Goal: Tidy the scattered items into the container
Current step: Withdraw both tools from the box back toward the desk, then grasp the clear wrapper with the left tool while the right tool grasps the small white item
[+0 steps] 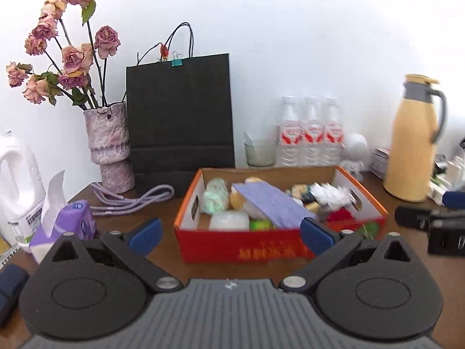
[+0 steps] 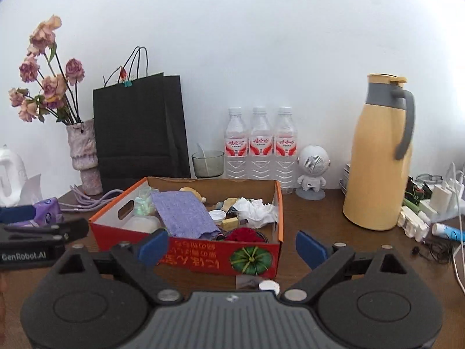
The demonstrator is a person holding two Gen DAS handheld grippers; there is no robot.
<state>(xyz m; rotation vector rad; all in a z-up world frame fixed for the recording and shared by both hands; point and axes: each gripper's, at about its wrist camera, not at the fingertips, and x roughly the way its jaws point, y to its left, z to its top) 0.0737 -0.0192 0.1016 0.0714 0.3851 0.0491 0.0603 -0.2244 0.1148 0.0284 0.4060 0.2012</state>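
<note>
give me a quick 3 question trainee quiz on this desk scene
1. True or false: the purple cloth lies inside the red box.
2. How many water bottles stand by the wall? A two, B three, C five.
3. What stands right of the bottles, before the yellow jug?

Key: 1 true. 2 B. 3 a small white robot figure.

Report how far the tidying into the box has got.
Mostly done: the red cardboard box already holds the purple cloth, crumpled white tissue and small items. In hand: nothing; left gripper and right gripper are both open and empty. Left: a small white cap lies on the table before the box.
</note>
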